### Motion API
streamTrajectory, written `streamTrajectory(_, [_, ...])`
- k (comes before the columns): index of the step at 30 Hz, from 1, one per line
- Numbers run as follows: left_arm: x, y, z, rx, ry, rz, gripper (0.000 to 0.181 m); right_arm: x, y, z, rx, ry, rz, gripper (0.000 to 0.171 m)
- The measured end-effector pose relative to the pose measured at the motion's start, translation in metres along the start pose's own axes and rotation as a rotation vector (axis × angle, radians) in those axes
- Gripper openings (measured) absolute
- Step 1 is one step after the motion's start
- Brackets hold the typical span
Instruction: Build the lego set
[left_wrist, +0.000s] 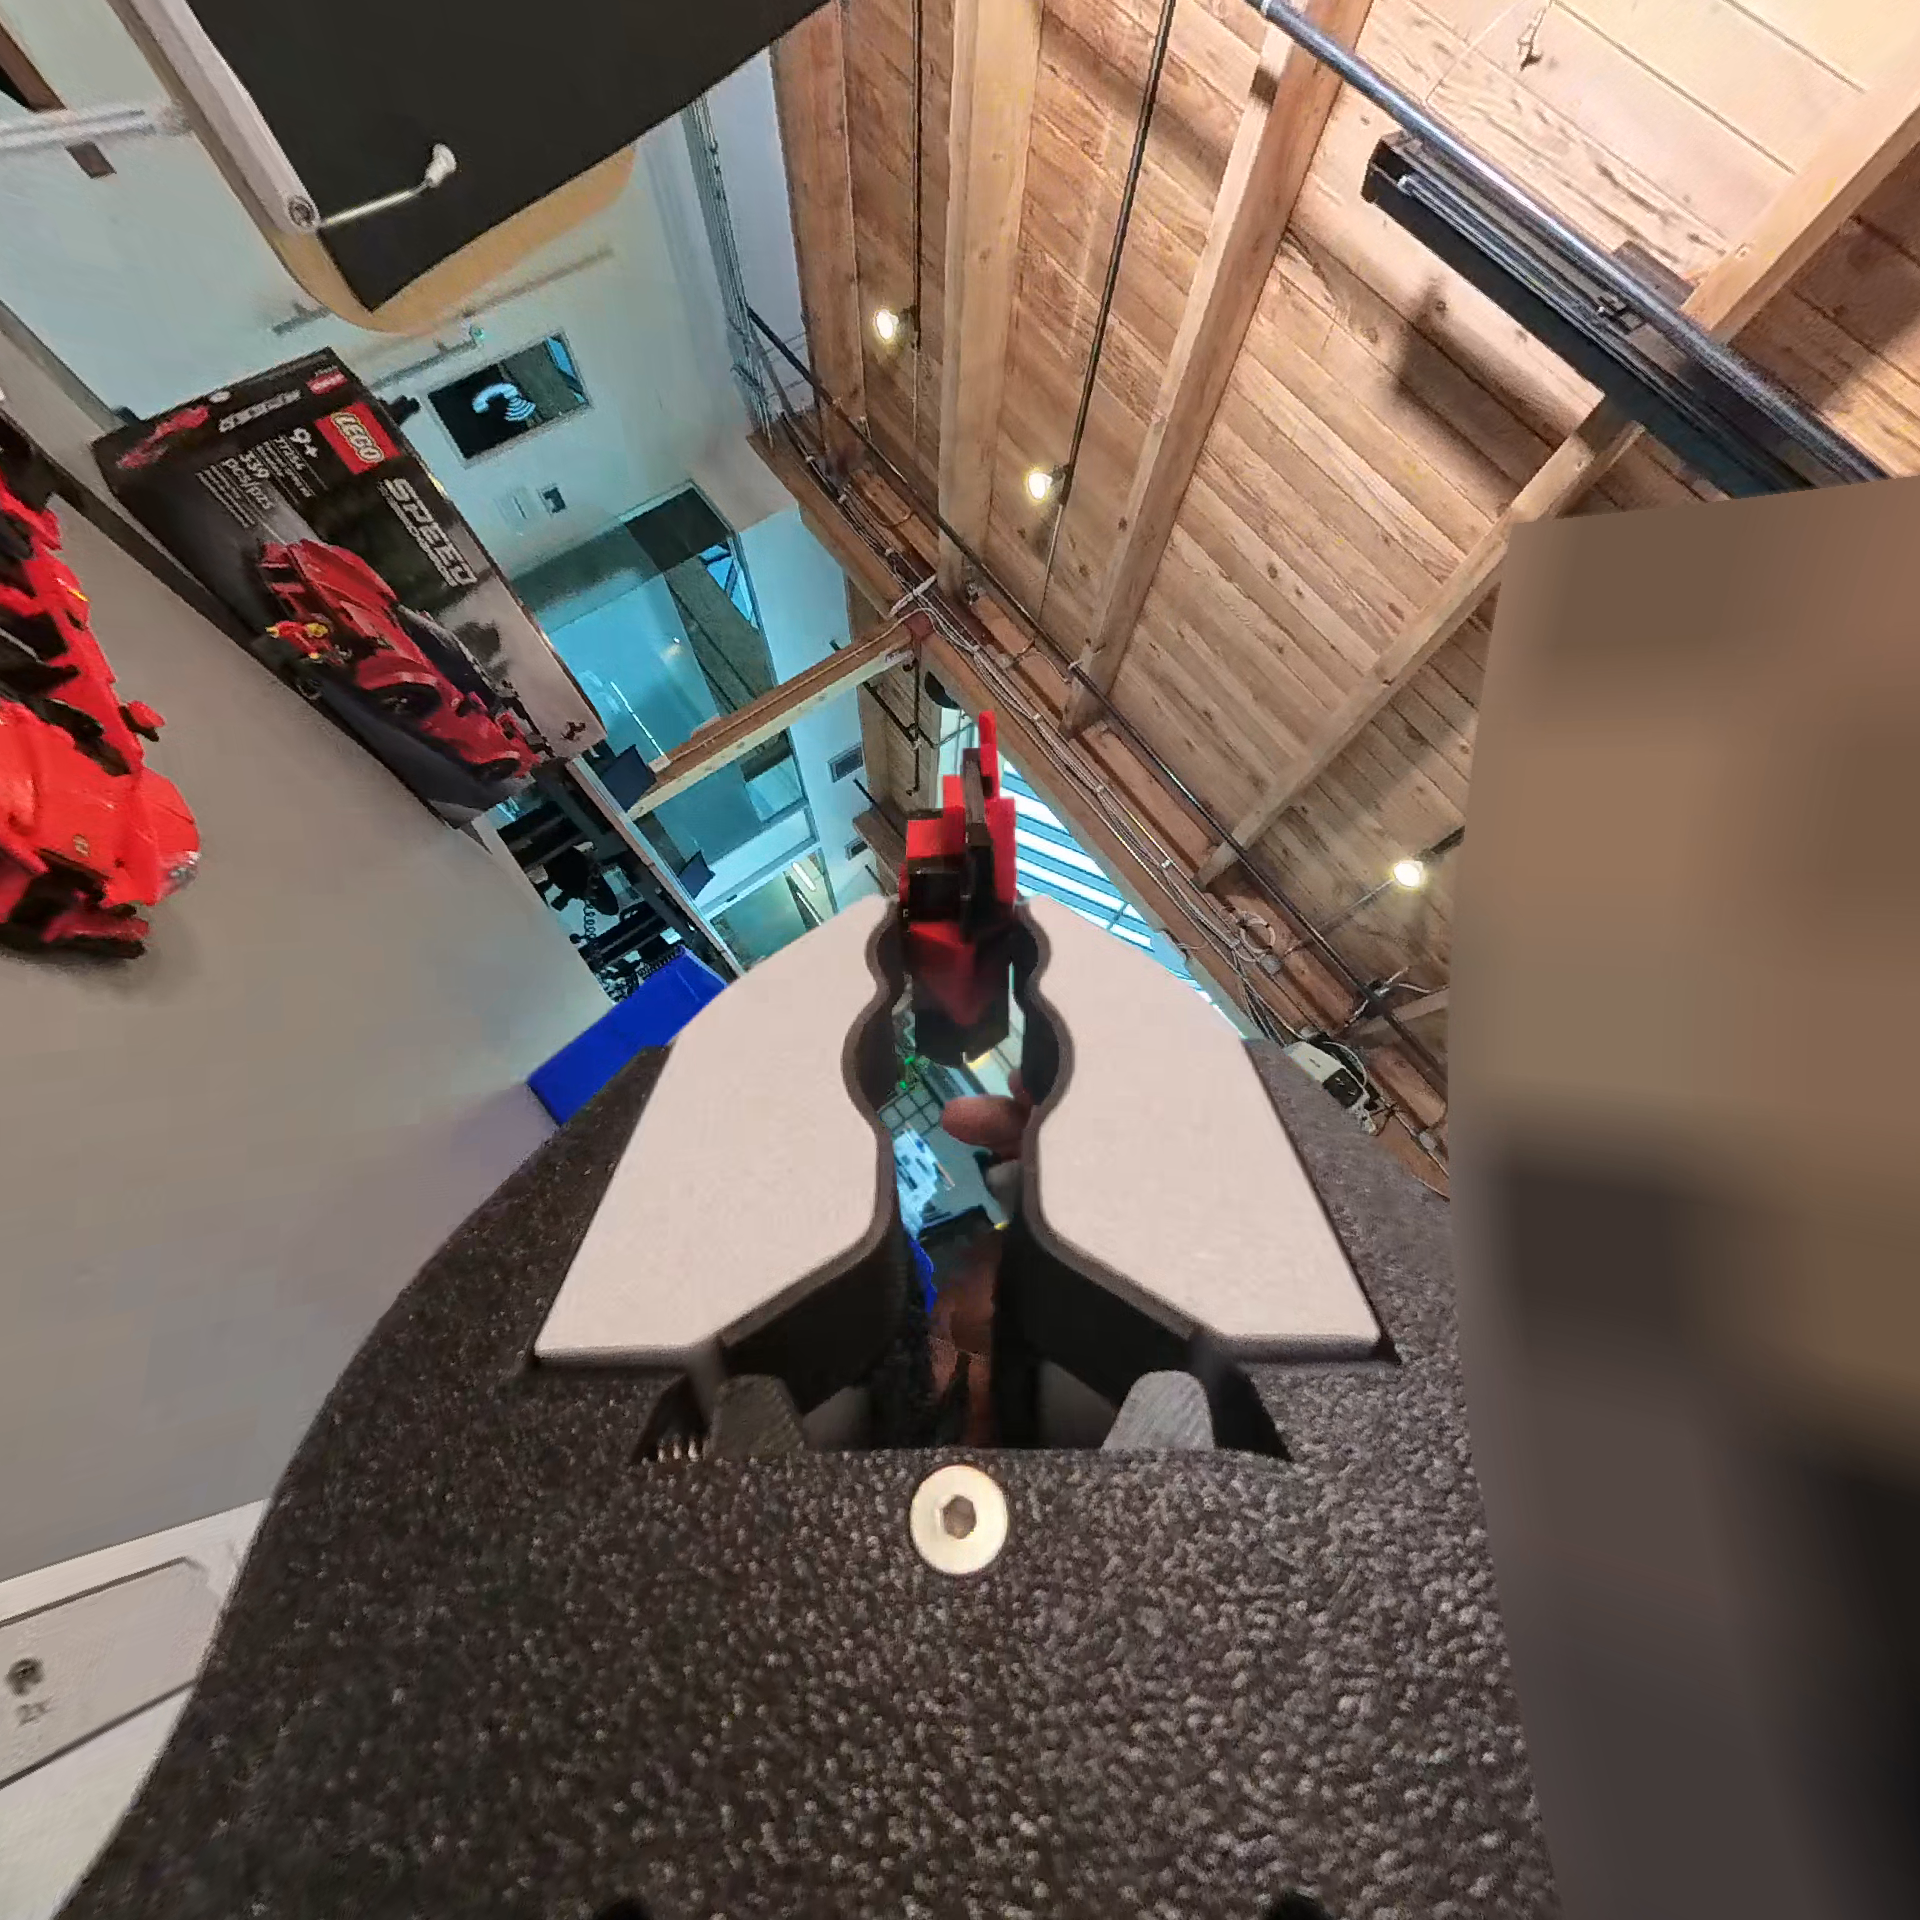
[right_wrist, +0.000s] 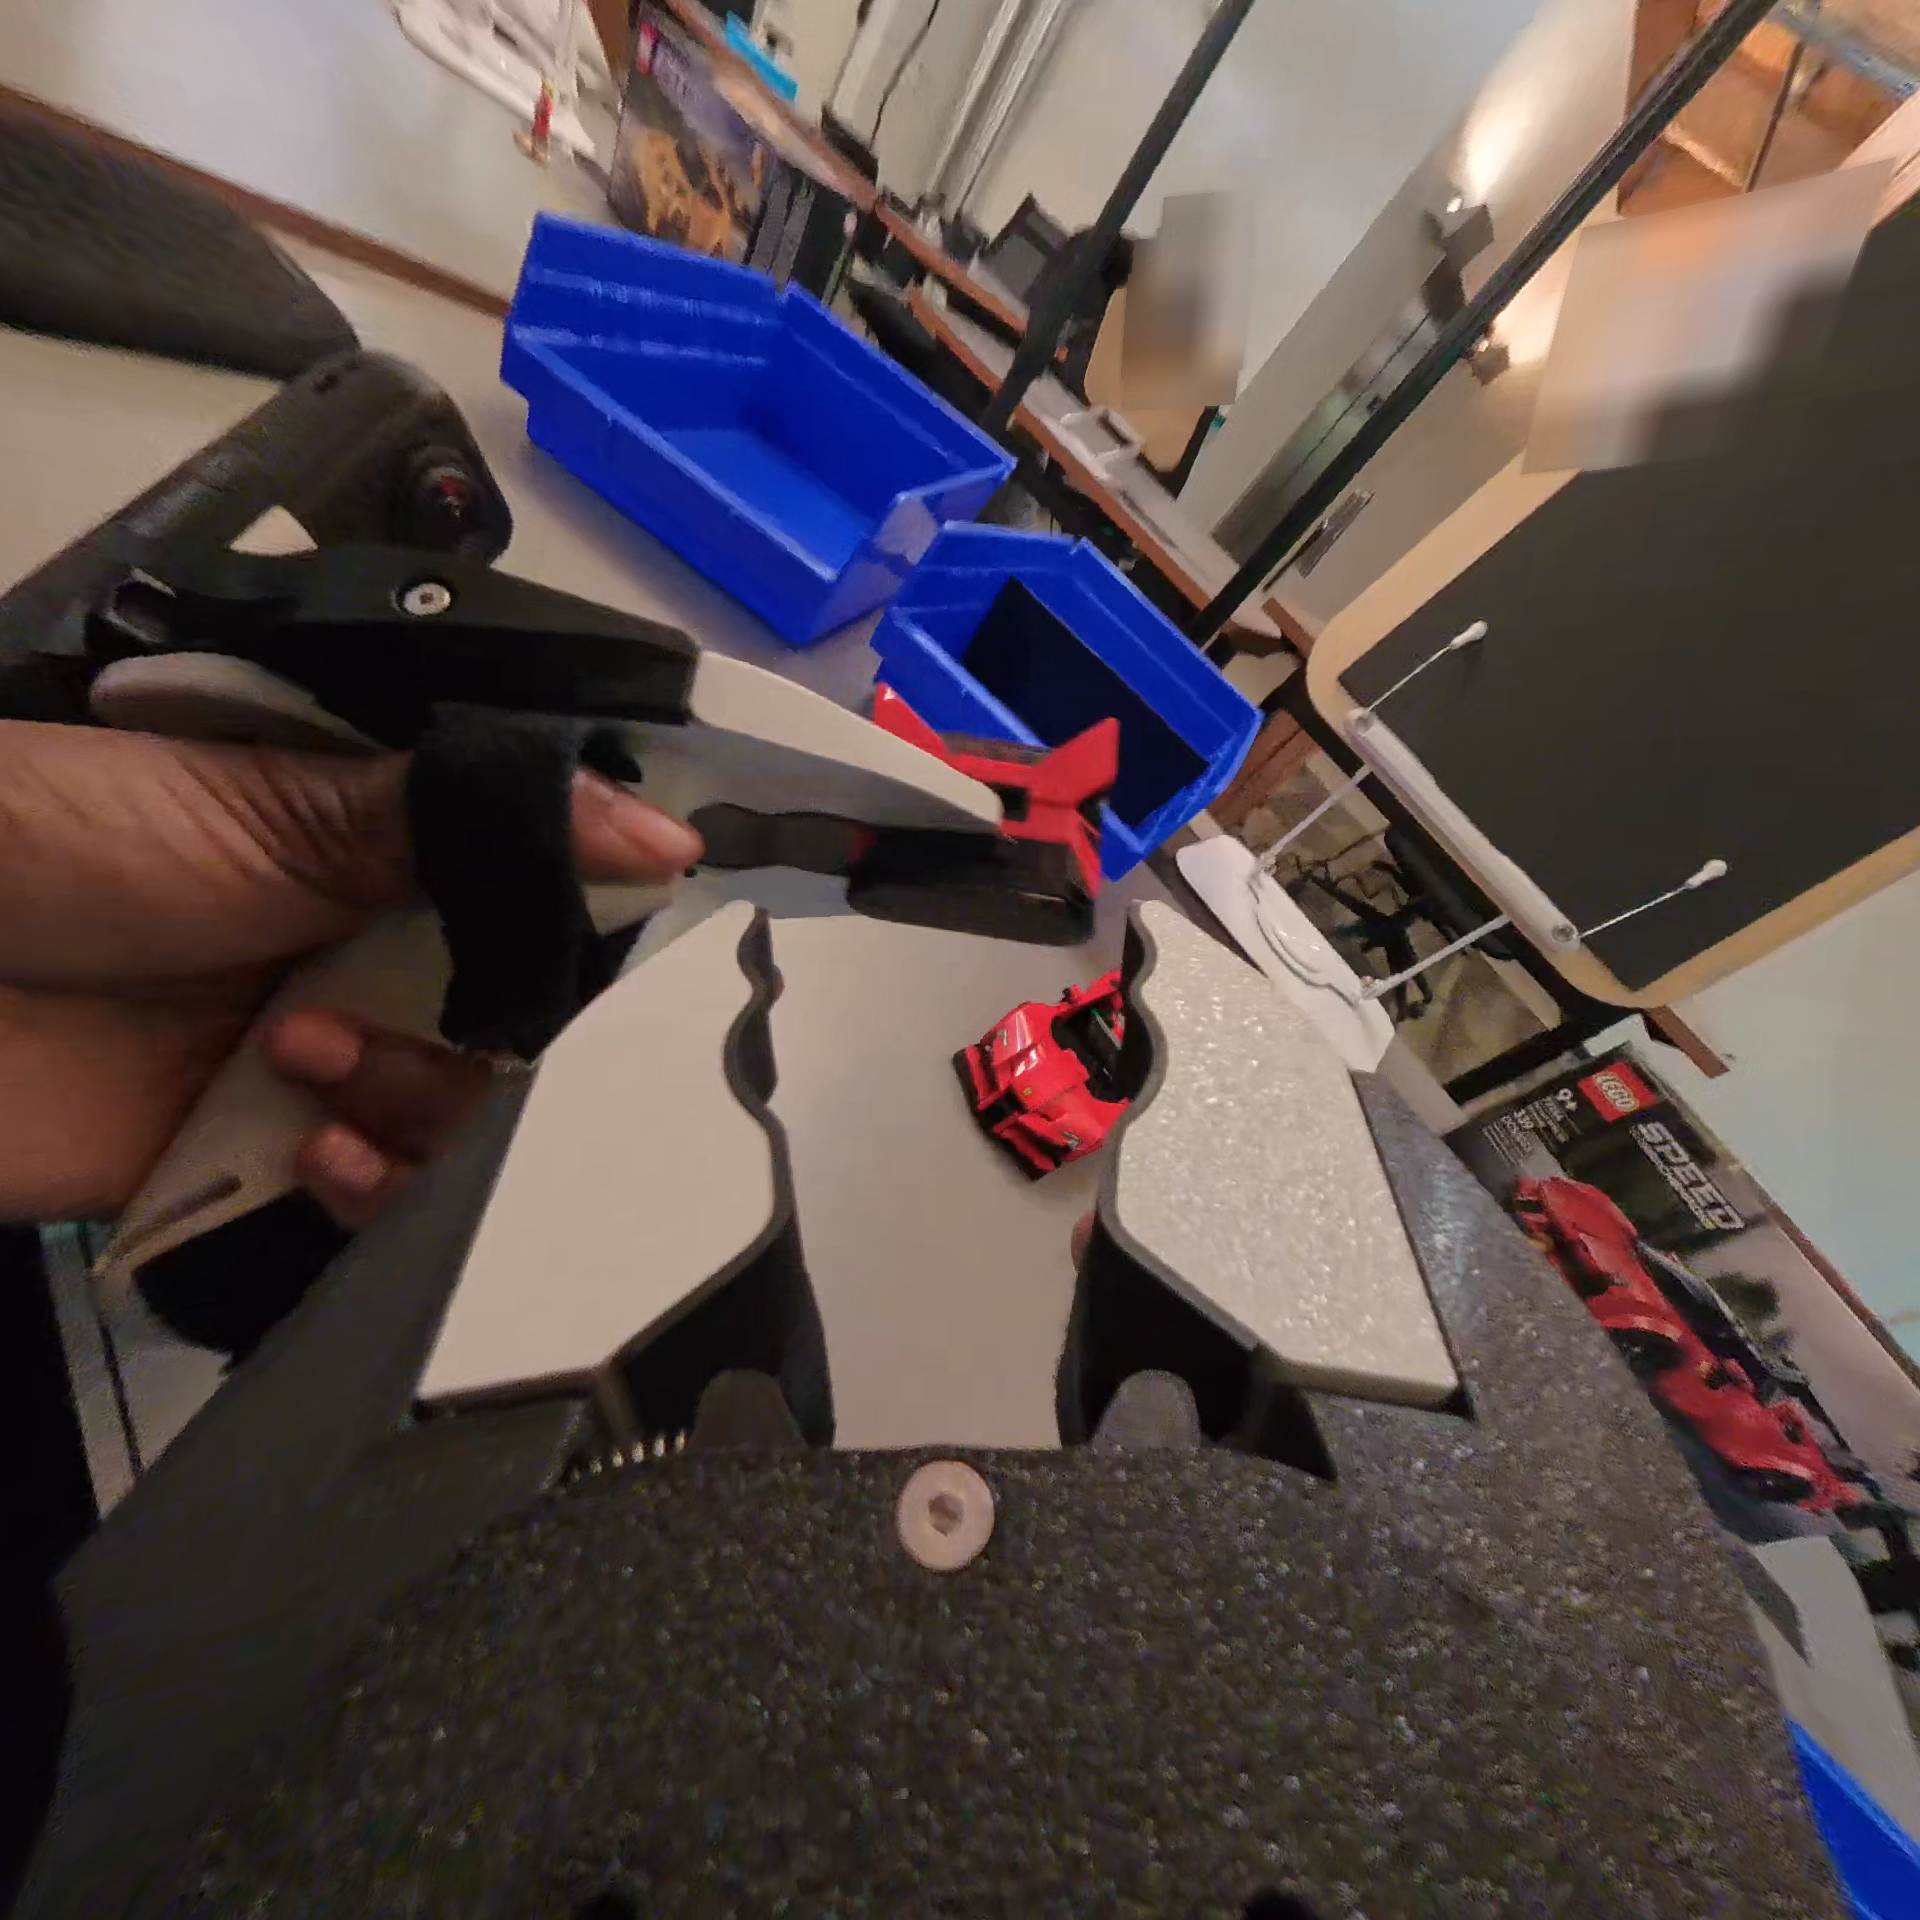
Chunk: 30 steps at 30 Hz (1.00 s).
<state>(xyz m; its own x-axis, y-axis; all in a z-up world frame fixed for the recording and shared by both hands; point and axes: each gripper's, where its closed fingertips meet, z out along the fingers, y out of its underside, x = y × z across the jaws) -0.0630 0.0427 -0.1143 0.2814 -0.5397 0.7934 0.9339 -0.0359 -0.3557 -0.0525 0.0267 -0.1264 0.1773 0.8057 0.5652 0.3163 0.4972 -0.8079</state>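
Note:
My left gripper is shut on a red and black lego sub-assembly and holds it raised, tilted toward the ceiling. The same gripper shows in the right wrist view, held by a hand, with the red and black piece in its tips above the table. My right gripper is open and empty, just below that piece. The partly built red lego car sits on the grey table between the right fingers' tips, farther off. The car also shows at the left edge of the left wrist view.
Two blue bins stand on the table behind the held piece. The lego set box lies at the right; it also shows in the left wrist view. A black board on white legs stands at the right. My two grippers' fingertips are within a few centimetres of each other.

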Motion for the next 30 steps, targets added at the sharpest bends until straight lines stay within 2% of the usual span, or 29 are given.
streamTrajectory(3, [0.002,0.005,0.001,-0.01,0.001,0.02,0.019,-0.002,0.006,0.012,-0.066,0.029,-0.007,0.069])
streamTrajectory(7, [0.0,0.01,-0.003,-0.017,-0.018,0.088,0.02,0.0,0.01,0.016,-0.083,0.056,-0.025,0.054])
streamTrajectory(15, [-0.011,0.018,-0.006,-0.086,-0.063,0.182,0.02,-0.003,0.021,0.016,-0.076,0.009,0.026,0.053])
streamTrajectory(17, [-0.006,0.021,-0.004,-0.145,-0.034,0.205,0.031,0.001,0.022,0.013,-0.046,-0.008,0.105,0.052])
streamTrajectory(19, [-0.002,0.021,-0.003,-0.194,-0.014,0.229,0.044,0.008,0.021,0.008,0.021,-0.052,0.264,0.052])
streamTrajectory(21, [0.0,0.014,-0.005,-0.226,-0.015,0.292,0.053,0.014,0.014,0.0,0.15,-0.195,0.576,0.052])
streamTrajectory(24, [0.006,-0.003,-0.011,-0.248,-0.017,0.456,0.053,0.035,-0.009,-0.029,0.491,-0.589,1.197,0.051])
streamTrajectory(26, [0.009,-0.011,-0.017,-0.289,-0.035,0.586,0.053,0.061,-0.016,-0.055,0.763,-0.87,1.54,0.052])
streamTrajectory(28, [0.009,-0.015,-0.023,-0.341,-0.061,0.704,0.053,0.073,-0.013,-0.067,0.905,-1.003,1.68,0.052])
streamTrajectory(30, [0.009,-0.017,-0.028,-0.384,-0.085,0.815,0.052,0.067,-0.011,-0.068,0.896,-1.007,1.664,0.052])
